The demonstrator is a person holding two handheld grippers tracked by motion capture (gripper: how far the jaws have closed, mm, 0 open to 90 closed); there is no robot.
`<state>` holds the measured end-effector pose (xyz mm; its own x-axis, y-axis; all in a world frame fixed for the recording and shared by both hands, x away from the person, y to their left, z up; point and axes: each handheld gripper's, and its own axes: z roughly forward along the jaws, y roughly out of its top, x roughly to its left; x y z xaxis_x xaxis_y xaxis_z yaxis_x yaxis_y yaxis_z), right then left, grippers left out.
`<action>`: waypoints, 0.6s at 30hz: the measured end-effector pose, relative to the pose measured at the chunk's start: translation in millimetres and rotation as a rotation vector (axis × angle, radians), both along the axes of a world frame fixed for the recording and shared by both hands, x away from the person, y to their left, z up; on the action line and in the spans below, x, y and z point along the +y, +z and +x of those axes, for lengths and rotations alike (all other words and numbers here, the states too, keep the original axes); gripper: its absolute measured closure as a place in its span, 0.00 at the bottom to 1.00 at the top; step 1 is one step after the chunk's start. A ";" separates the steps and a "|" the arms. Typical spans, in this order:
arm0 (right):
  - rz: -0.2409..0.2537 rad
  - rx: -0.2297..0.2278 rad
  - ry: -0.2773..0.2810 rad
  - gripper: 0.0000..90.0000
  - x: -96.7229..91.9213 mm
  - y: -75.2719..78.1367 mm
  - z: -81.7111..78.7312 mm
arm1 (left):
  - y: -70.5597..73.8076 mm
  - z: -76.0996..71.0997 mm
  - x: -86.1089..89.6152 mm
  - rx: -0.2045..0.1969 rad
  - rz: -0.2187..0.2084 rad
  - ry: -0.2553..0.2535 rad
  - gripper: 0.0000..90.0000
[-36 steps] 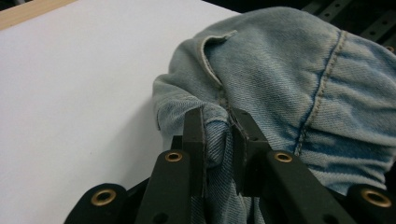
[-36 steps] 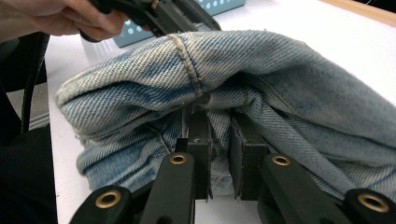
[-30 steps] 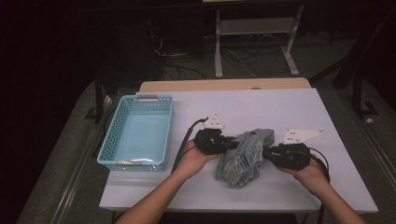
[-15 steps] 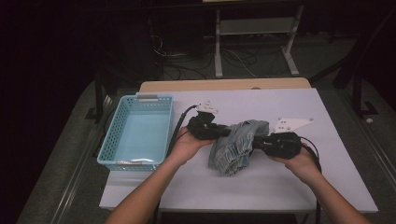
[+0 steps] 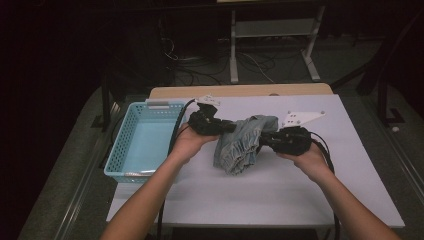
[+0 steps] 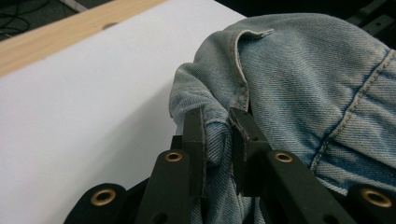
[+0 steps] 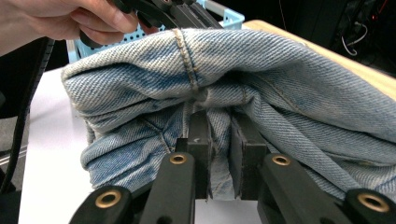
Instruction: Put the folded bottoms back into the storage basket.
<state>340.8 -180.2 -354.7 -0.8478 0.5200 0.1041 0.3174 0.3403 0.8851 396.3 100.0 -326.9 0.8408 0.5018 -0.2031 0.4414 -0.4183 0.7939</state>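
Two grips carry the denim garment (image 5: 245, 142) at this moment: the left hand-held gripper (image 5: 226, 127) has its jaws pinched together on a fold of the cloth's edge, seen plainly in the left gripper view (image 6: 217, 135), and the right hand-held gripper (image 5: 263, 140) is likewise clamped on a bunched seam of the same garment (image 7: 219, 130). The cloth hangs bunched between the two, its upper part stretched from one set of jaws to the other and its lower part drooping beneath them toward the white table (image 5: 280, 195); whether the lowest folds touch the surface cannot be told from above. Just beyond the left hand-held gripper, on its outer side, stands the light-blue basket (image 5: 120, 150), open and with nothing visible inside it. The step in hand looks like a two-handed carry of the crumpled denim, most likely toward that basket. The next move, by that reading, calls for both grips to hold firm while the hands travel sideways together, keeping the spacing between them so the cloth neither tears free nor sags further, and for enough height to bring the trailing folds over the basket's near wall before the jaws part. One risk is the hanging part catching on the rim.
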 end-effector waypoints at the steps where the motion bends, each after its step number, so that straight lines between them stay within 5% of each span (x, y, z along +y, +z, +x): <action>1: 0.002 -0.003 0.003 0.88 2.2 1.8 1.9 | 2.3 0.9 2.8 -0.001 -0.002 0.004 0.86; 18: -0.006 -0.025 0.056 0.88 49.7 37.7 31.6 | 38.1 15.3 57.3 -0.014 -0.028 0.083 0.86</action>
<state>372.3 -130.5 -317.0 -0.8778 0.4724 0.0792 0.2754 0.3624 0.8904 411.7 157.4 -288.7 0.7996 0.5638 -0.2067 0.4623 -0.3582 0.8111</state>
